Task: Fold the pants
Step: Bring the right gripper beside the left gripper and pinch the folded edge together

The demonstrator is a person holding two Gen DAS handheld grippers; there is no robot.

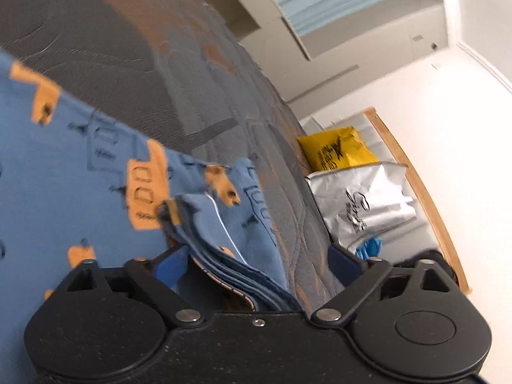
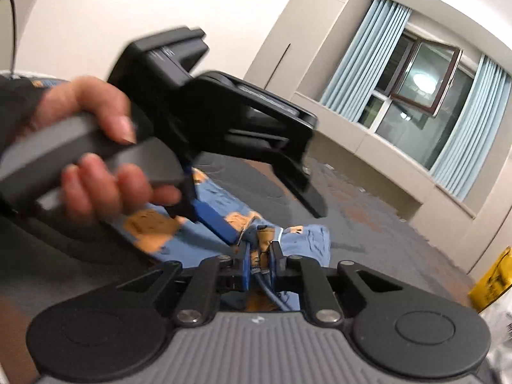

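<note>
The pants (image 1: 80,172) are soft blue knit cloth printed with orange blocks and dark outlined shapes, and they lie on the bed's quilted mattress (image 1: 134,64), near its edge, with several layers already stacked at one end into a thick bundle of hems or waistband. My guess is that a fold is midway. The right hand-held gripper (image 2: 260,264) is pinched narrow on a bunched bit of the pants, with a thin blue cord trailing out below its blue pads. The left hand-held gripper (image 1: 256,265) stands wide, its blue fingers either side of the layered edge without clamping it; seen from the right wrist, a bare hand (image 2: 105,147) holds its grey handle just above the cloth. Next, I'd think, the left needs to close on that edge so both can carry the fold over evenly; limp knit like this will sag and slip if caught by one layer only. Beyond the mattress edge lie a crinkled yellow bag (image 1: 336,148) and a silver foil bag (image 1: 364,204) by a wooden frame (image 1: 422,188).
</note>
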